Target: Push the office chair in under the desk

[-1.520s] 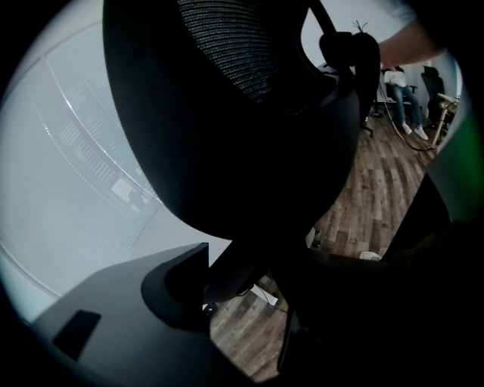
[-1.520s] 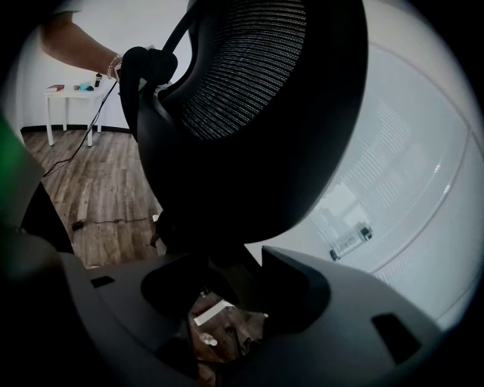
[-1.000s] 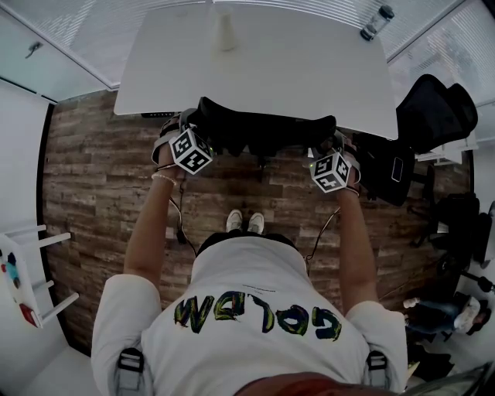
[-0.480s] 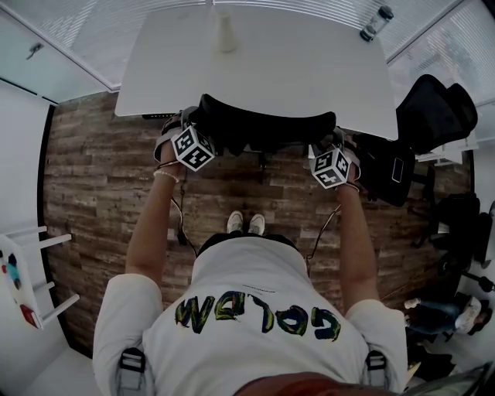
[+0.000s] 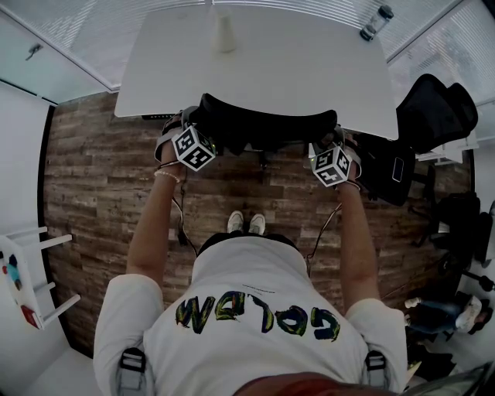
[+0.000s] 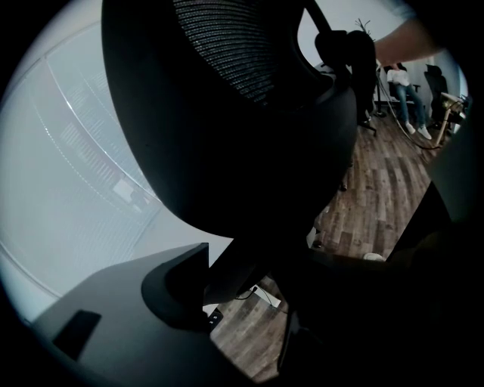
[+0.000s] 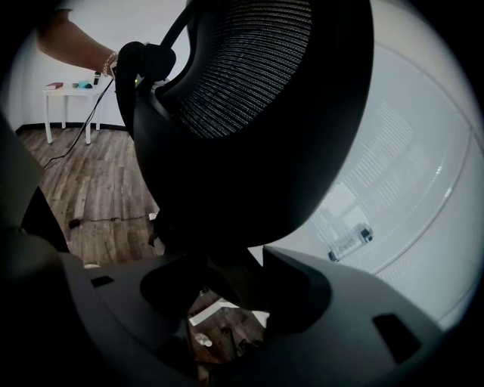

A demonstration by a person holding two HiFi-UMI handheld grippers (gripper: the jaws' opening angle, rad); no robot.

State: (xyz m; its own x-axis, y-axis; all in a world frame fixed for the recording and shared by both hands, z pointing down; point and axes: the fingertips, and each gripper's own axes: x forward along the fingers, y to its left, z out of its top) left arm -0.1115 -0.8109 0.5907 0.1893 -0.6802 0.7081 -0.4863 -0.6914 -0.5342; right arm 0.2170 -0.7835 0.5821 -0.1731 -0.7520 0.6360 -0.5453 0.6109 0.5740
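Observation:
The black mesh office chair (image 5: 263, 128) stands with its seat under the white desk (image 5: 271, 62); only its backrest shows past the desk's near edge. My left gripper (image 5: 186, 125) grips the backrest's left end, and my right gripper (image 5: 334, 141) its right end. In the left gripper view the backrest (image 6: 227, 113) fills the frame, and its rim runs into my left gripper (image 6: 249, 287); the inner jaw is lost in shadow. In the right gripper view the backrest (image 7: 249, 113) rim sits between the two jaws of my right gripper (image 7: 227, 283).
A bottle (image 5: 377, 22) and a pale cup (image 5: 224, 32) lie on the desk. A second black chair (image 5: 433, 116) and a dark bag (image 5: 387, 166) stand to the right. A small white table (image 5: 23, 278) is at the left; cables (image 5: 179, 224) trail over the wood floor.
Both grippers and the chair's backrest have edged slightly toward the desk.

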